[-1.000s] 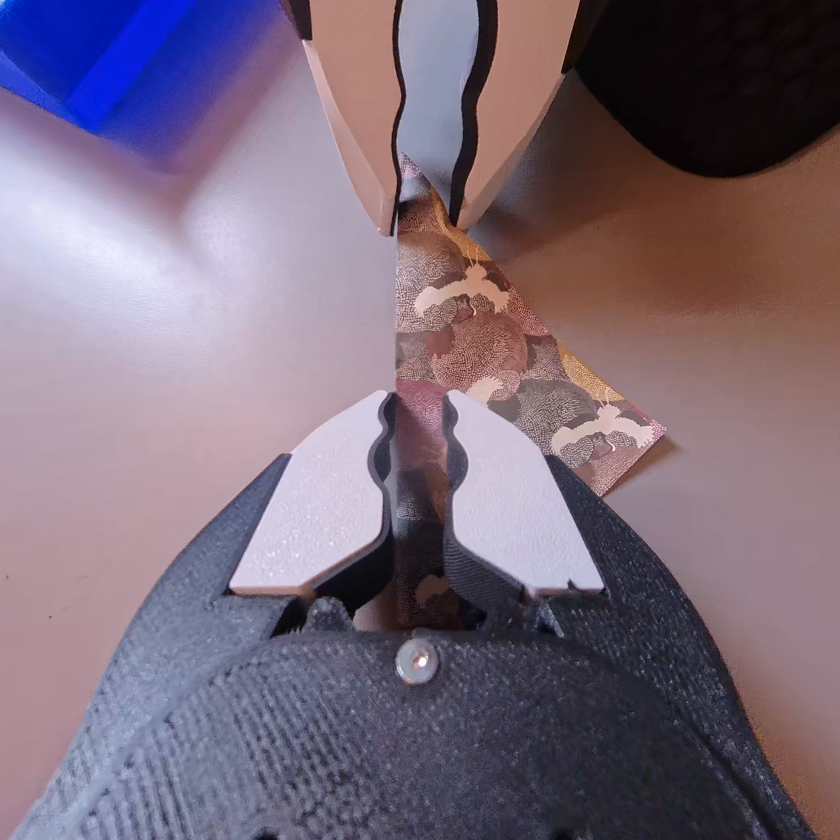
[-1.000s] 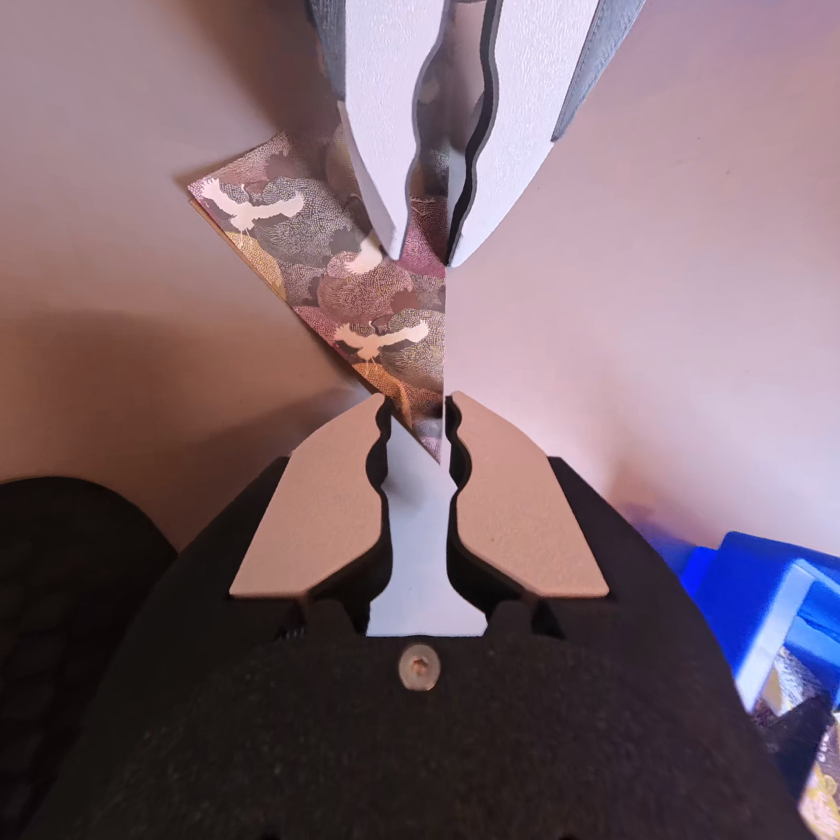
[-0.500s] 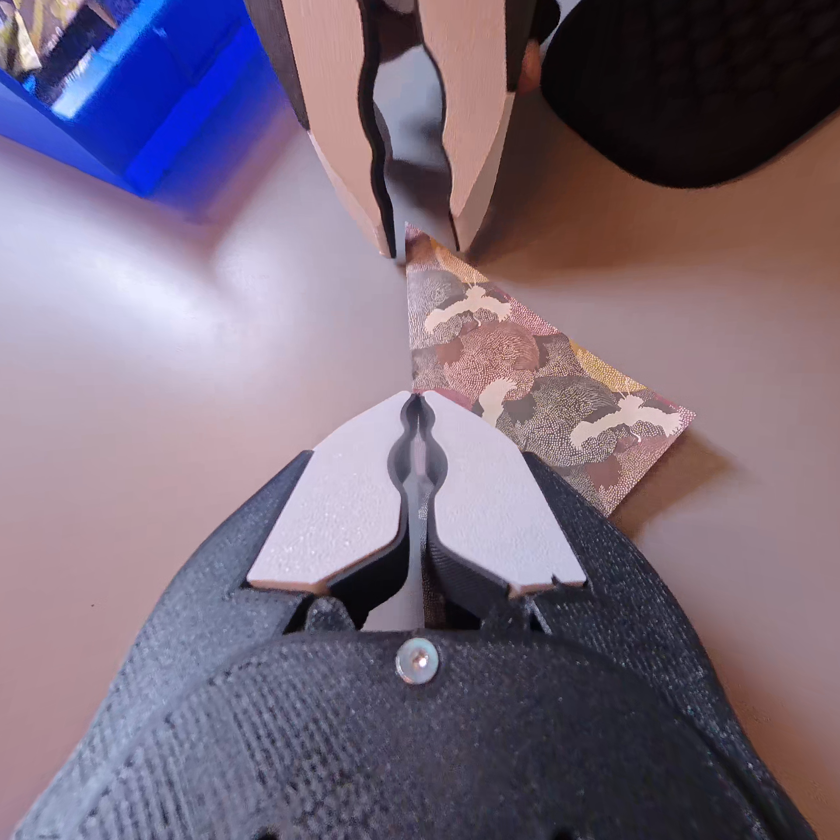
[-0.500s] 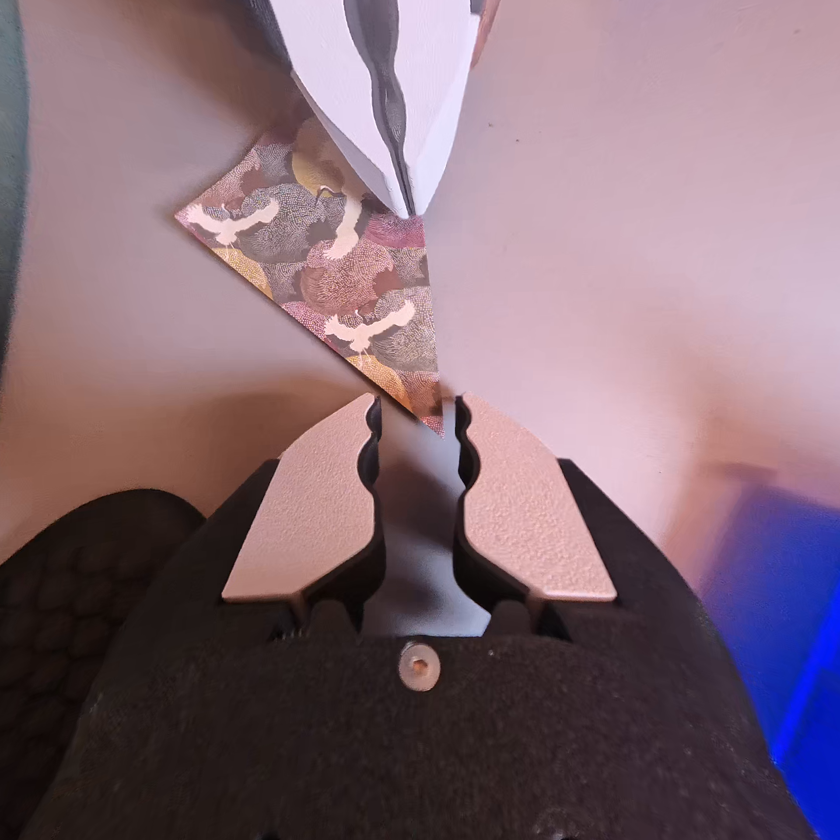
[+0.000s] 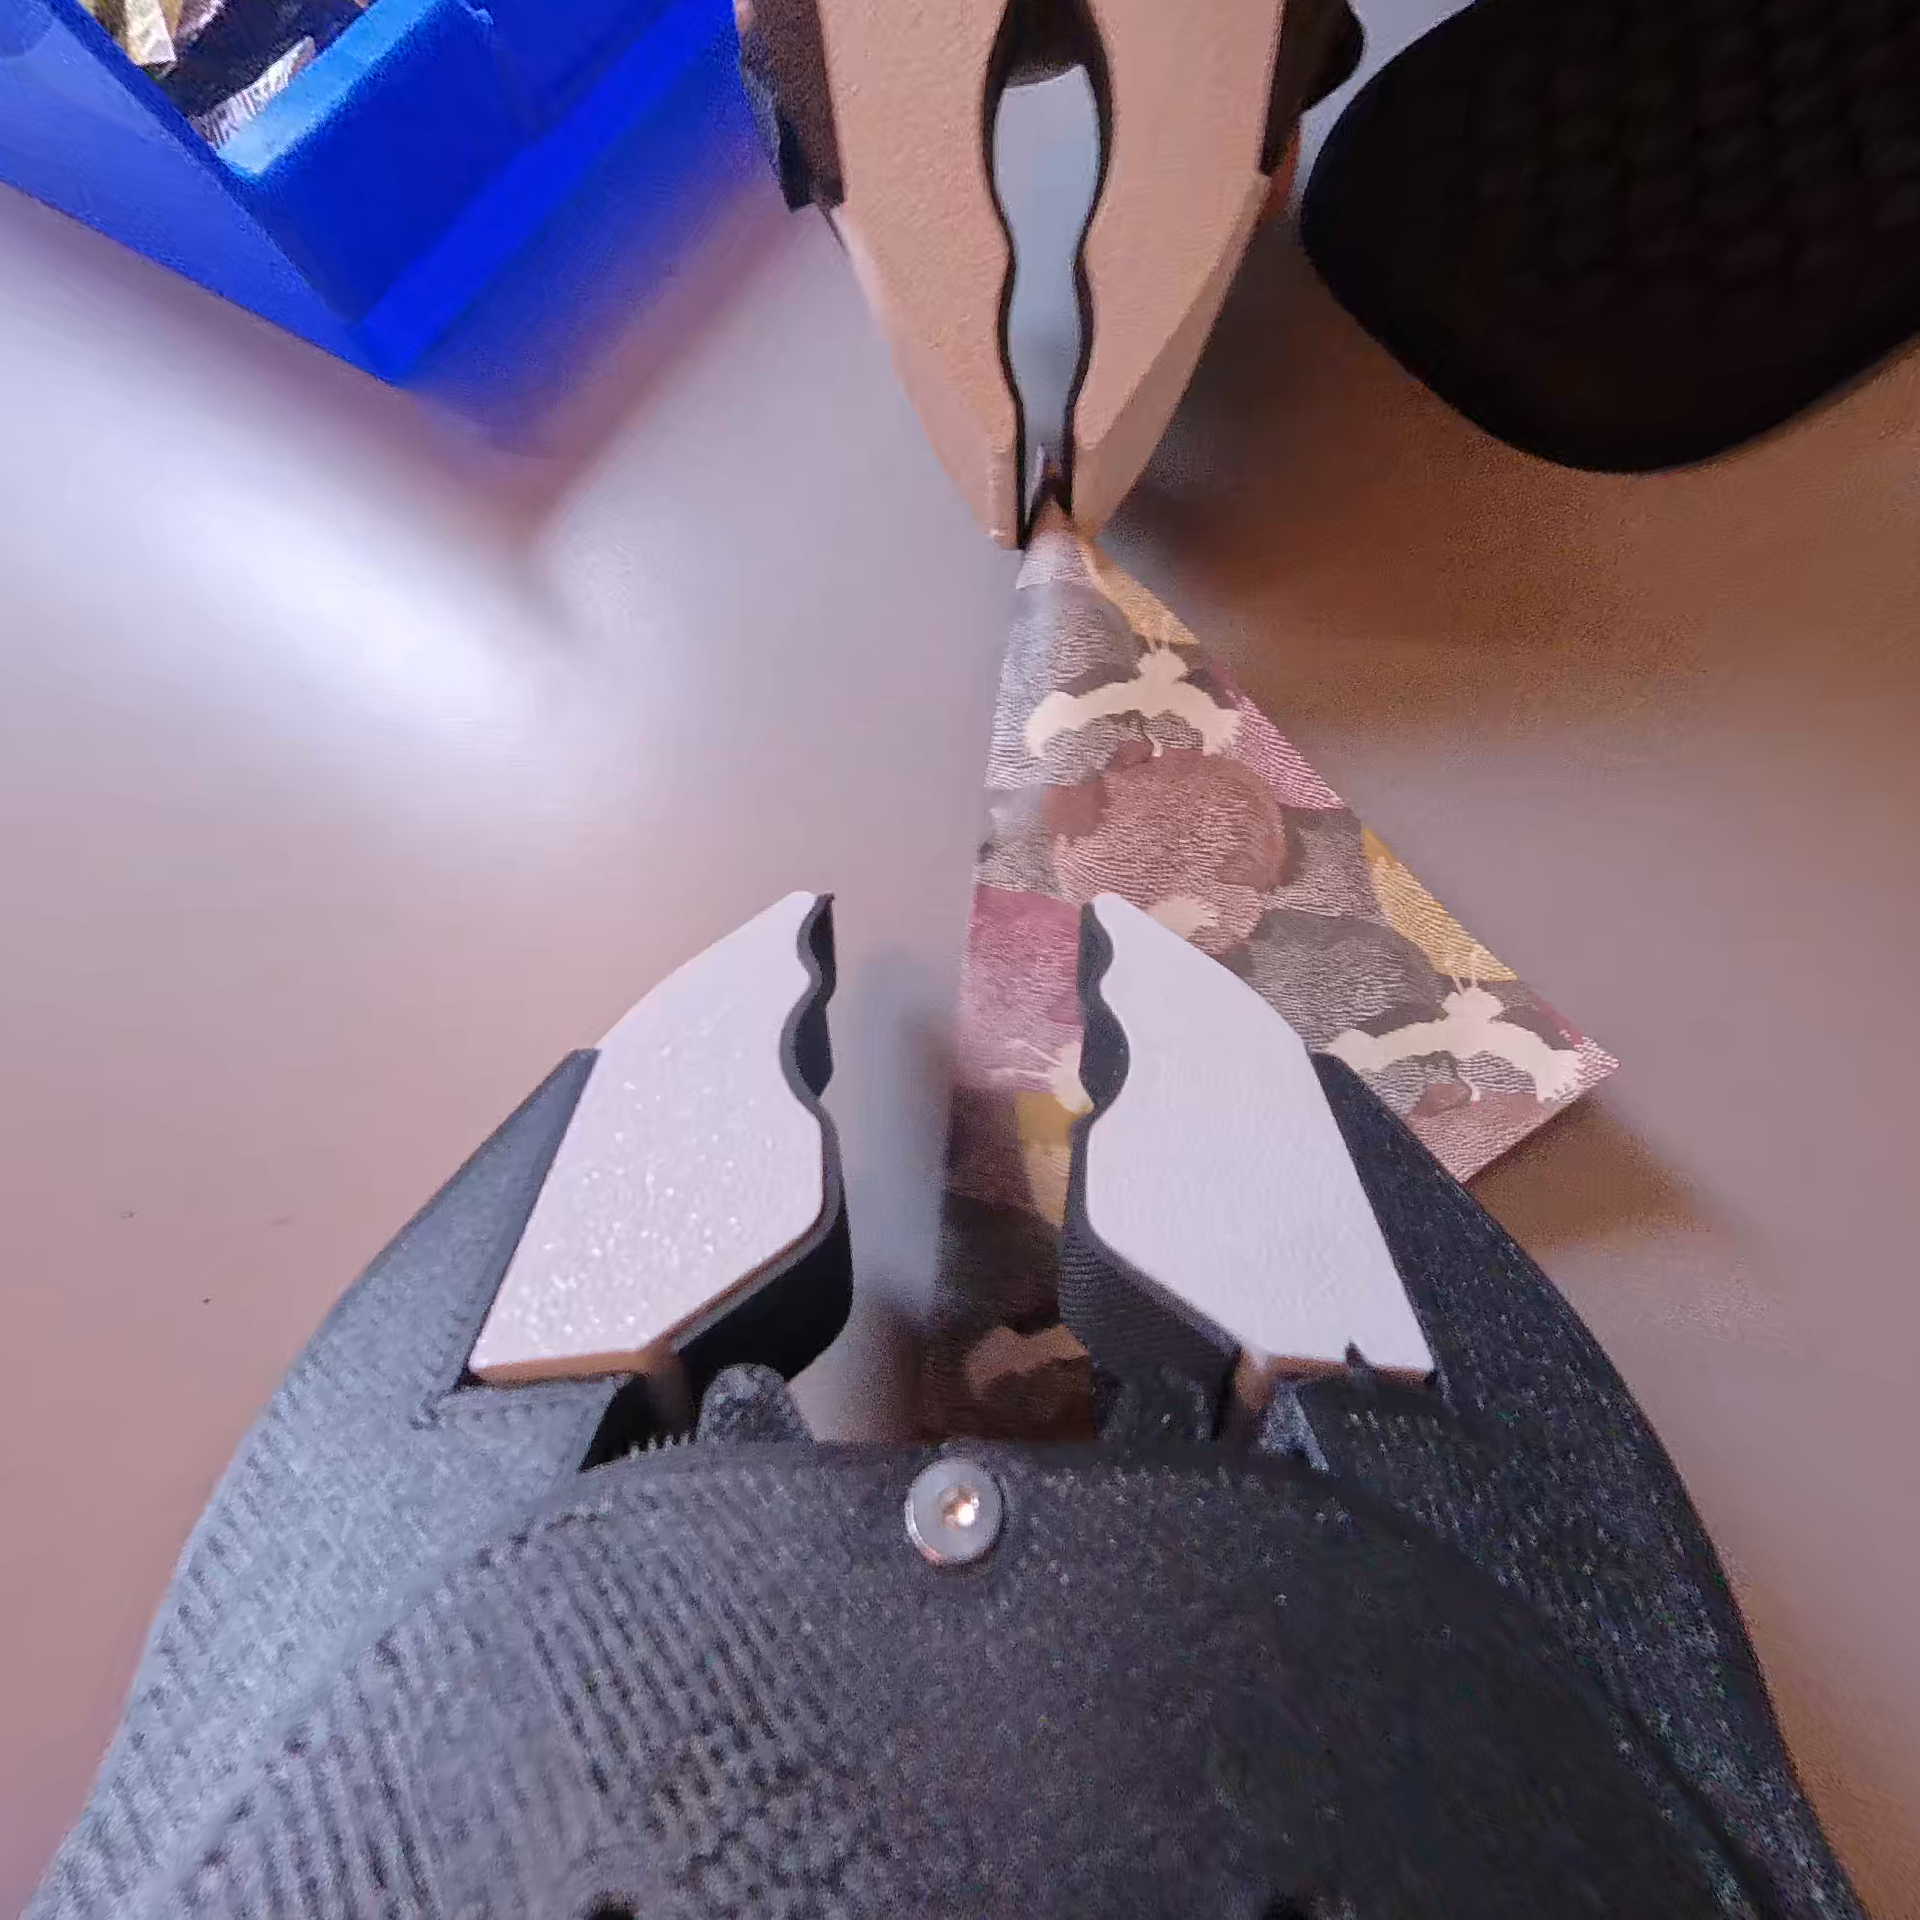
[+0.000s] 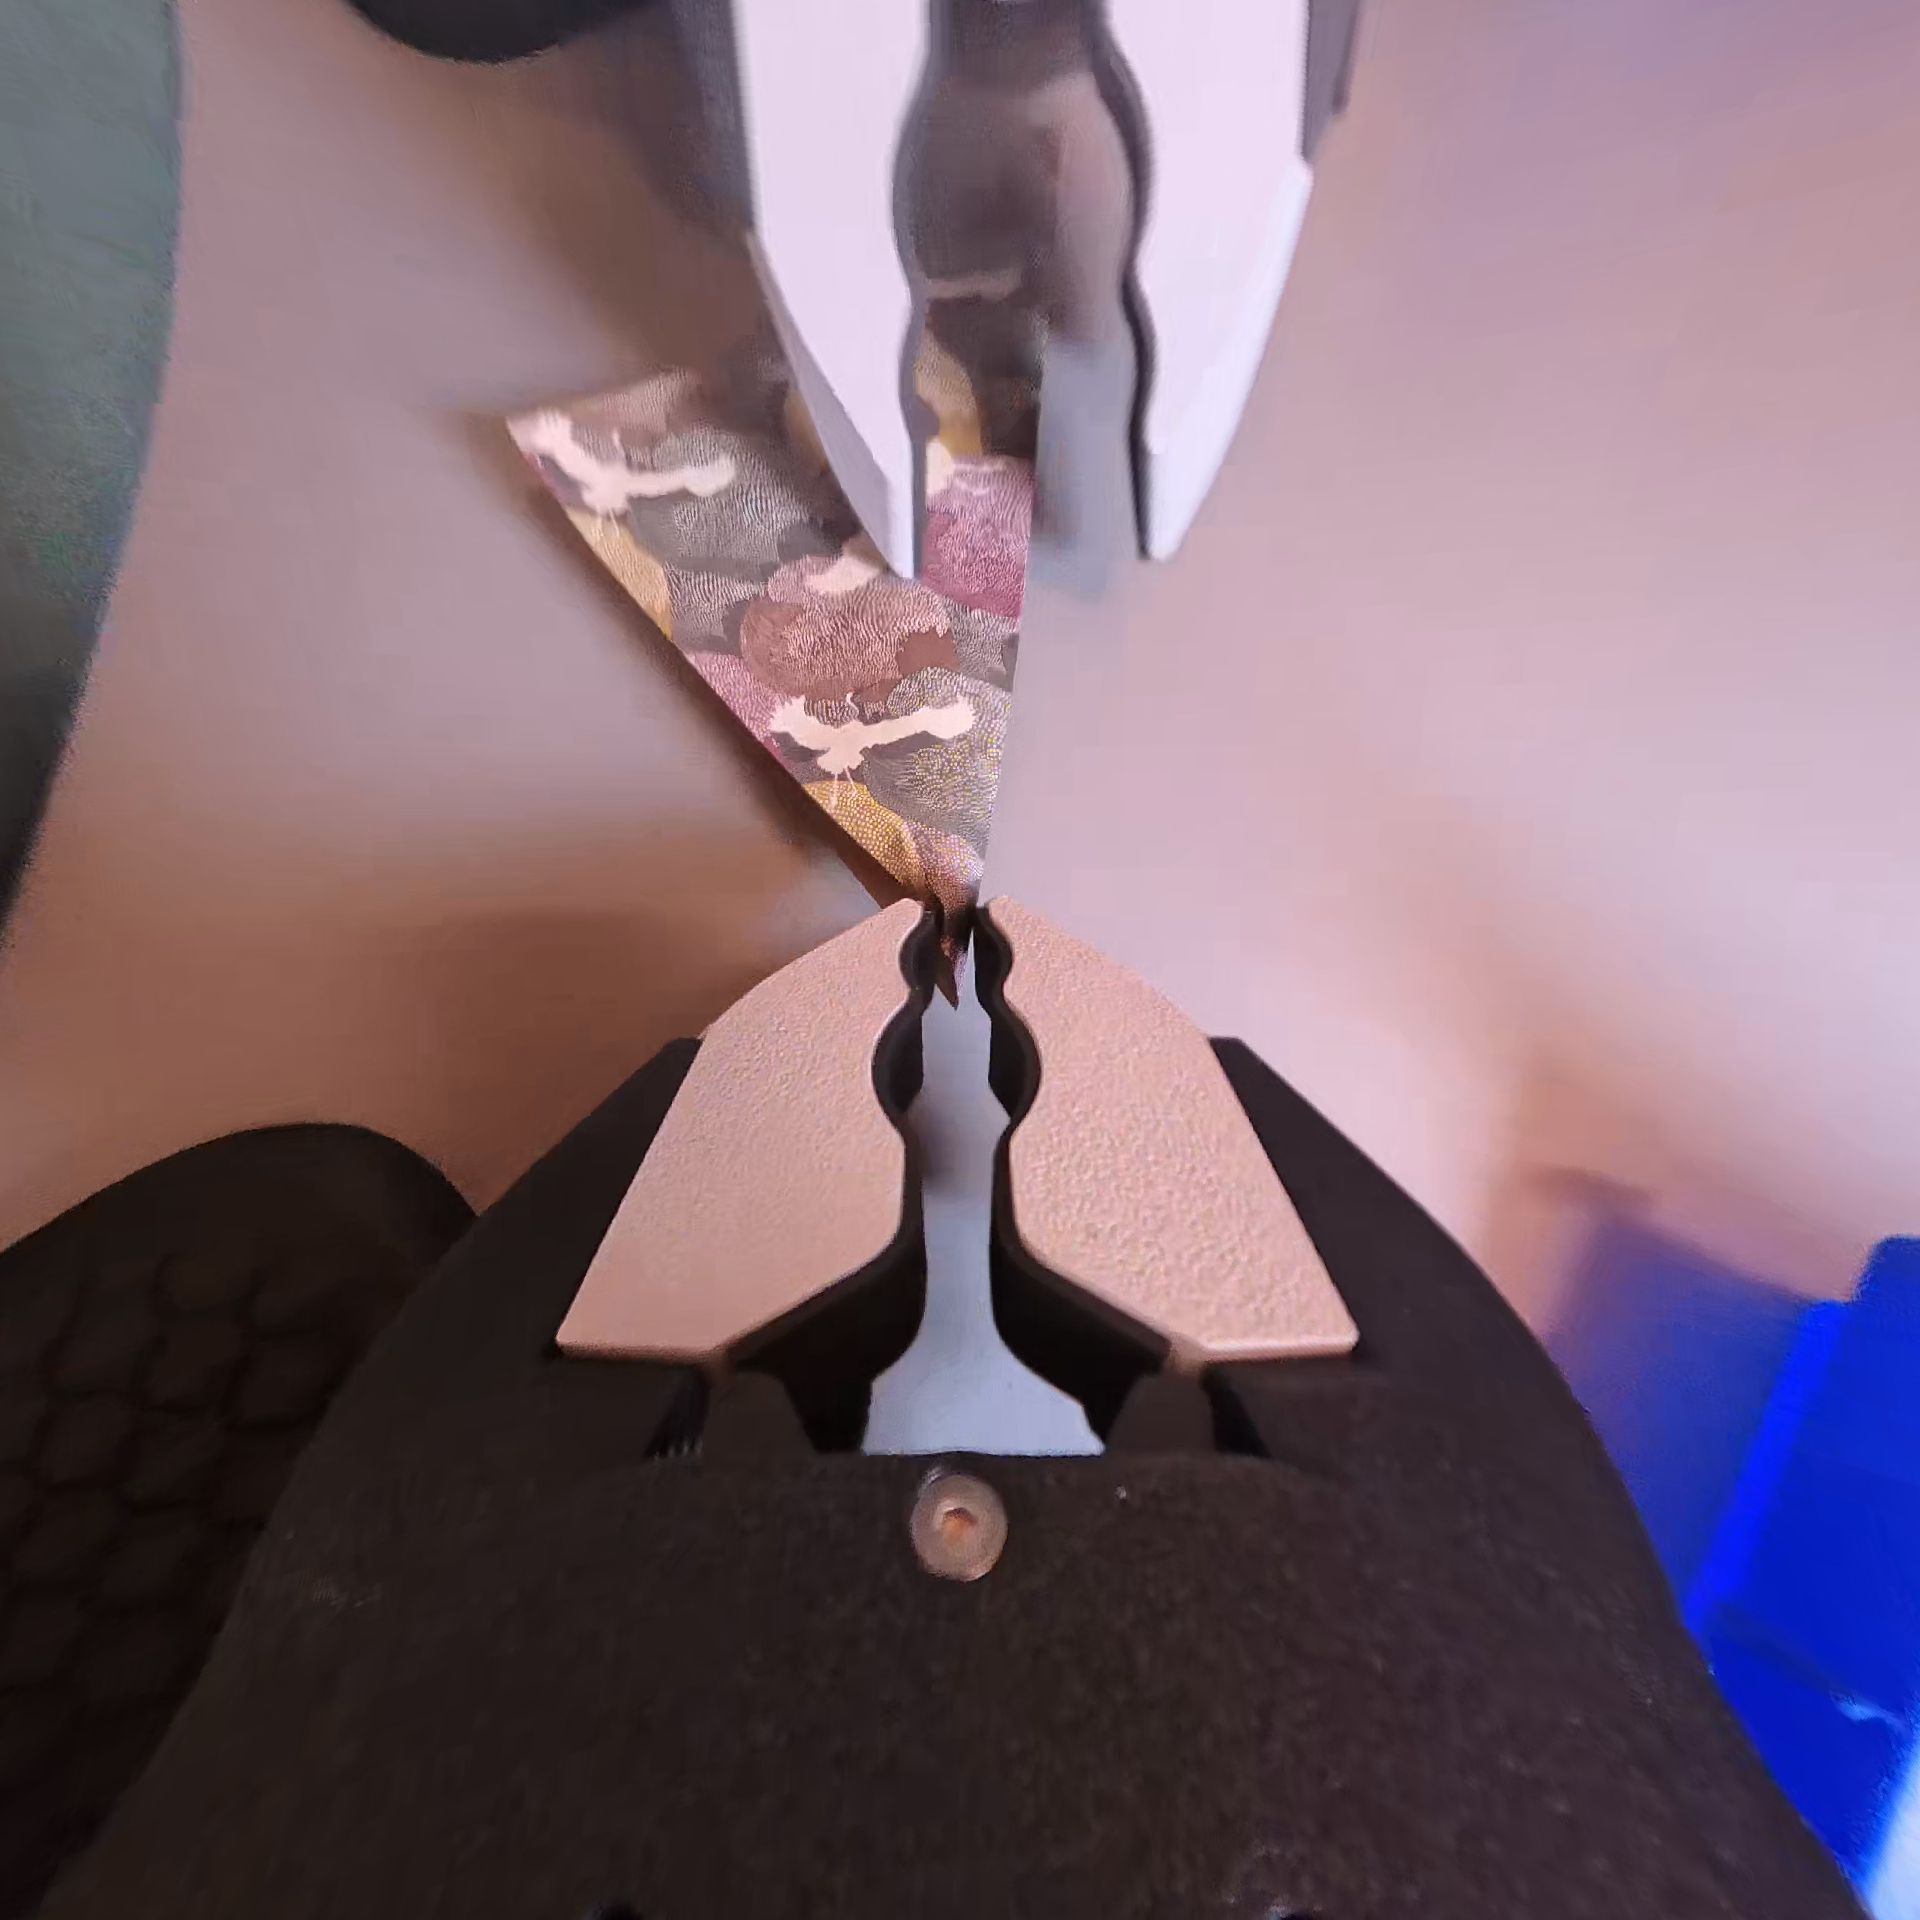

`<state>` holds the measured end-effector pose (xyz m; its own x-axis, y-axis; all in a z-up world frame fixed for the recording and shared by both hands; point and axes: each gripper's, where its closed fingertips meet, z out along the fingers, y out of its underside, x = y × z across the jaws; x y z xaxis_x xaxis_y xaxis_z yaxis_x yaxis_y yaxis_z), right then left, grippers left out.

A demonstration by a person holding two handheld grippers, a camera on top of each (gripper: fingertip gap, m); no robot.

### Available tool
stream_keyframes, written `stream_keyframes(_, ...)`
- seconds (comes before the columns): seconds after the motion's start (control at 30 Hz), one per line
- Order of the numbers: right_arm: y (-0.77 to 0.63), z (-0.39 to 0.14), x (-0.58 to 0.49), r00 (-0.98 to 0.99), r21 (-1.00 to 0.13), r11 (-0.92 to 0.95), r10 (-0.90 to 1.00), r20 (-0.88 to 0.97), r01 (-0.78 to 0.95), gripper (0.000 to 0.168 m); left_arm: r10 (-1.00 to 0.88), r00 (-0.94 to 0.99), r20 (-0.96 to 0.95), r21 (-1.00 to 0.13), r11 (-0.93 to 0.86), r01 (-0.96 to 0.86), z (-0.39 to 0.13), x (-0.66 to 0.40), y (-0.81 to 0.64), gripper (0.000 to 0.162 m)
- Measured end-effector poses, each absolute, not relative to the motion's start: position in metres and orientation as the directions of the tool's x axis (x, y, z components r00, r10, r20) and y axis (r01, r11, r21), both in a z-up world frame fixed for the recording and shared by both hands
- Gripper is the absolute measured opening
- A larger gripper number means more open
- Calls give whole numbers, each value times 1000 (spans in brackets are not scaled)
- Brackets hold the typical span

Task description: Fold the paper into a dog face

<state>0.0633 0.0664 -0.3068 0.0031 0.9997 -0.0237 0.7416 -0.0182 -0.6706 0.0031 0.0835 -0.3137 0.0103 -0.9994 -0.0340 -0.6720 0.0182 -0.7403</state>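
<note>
A folded triangle of patterned paper (image 5: 1164,831) with pale birds on it lies on the mauve table (image 5: 416,831). My left gripper (image 5: 956,914), with pale grey fingers, is open. One end of the paper lies between its fingers, and the right finger covers part of it. My right gripper (image 6: 951,920), with tan fingers, is shut on the paper's sharp corner. In the right wrist view the paper (image 6: 831,644) stretches away to the open left gripper (image 6: 1029,556). In the left wrist view the right gripper (image 5: 1039,488) pinches the far corner.
A blue bin (image 5: 364,208) holding more patterned sheets stands beyond the paper on the left; it also shows blurred in the right wrist view (image 6: 1818,1507). A black mesh object (image 5: 1610,208) sits at the table's edge, also seen in the right wrist view (image 6: 156,1403). The tips of one gripper are about 7 cm away from the tips of the other.
My left gripper was shut on the paper half a second ago and has now opened. My right gripper was open around the paper's corner and has shut on it.
</note>
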Motion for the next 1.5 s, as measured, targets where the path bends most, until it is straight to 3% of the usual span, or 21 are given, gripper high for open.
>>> stream_keyframes(0.13,61,-286,55,-88,-660,173,983,161,731,7,-988,-63,143,-727,-61,-683,-313,5,71,49)
stream_keyframes(0.23,58,-272,48,-123,-651,252,964,237,716,7,-937,-146,318,-710,-133,-691,-309,7,54,28)
stream_keyframes(0.3,56,-266,46,-118,-663,246,965,232,707,9,-928,-183,324,-702,-106,-704,-312,5,47,9)
stream_keyframes(0.37,56,-265,48,-72,-697,169,983,167,697,20,-941,-185,285,-714,-80,-696,-312,5,47,0)
stream_keyframes(0.47,59,-270,58,74,-749,-118,993,-91,652,54,-963,-144,229,-747,-79,-660,-304,6,54,0)
stream_keyframes(0.6,64,-276,54,163,-805,-387,922,-352,449,59,-973,-141,181,-769,-50,-637,-296,7,55,0)
stream_keyframes(0.7,62,-266,38,143,-846,-390,921,-363,364,47,-968,-150,201,-757,-56,-651,-300,13,54,0)
stream_keyframes(0.77,64,-270,34,166,-843,-337,942,-293,421,0,-967,-136,214,-749,-73,-658,-304,16,58,0)
stream_keyframes(0.83,72,-273,33,210,-846,-287,954,-212,450,0,-976,-61,208,-741,-117,-662,-307,14,71,1)
stream_keyframes(0.9,82,-275,36,268,-848,-274,949,-164,454,0,-991,15,132,-738,-108,-666,-306,8,84,17)
stream_keyframes(0.93,87,-276,38,298,-852,-267,944,-138,450,0,-996,23,84,-739,-78,-670,-303,6,86,17)
stream_keyframes(1.13,94,-285,38,346,-858,-152,938,32,491,0,-999,31,-34,-689,1,-725,-312,15,79,1)
stream_keyframes(1.5,83,-297,54,185,-792,140,935,304,594,1,-995,-13,-97,-595,68,-801,-328,19,87,0)
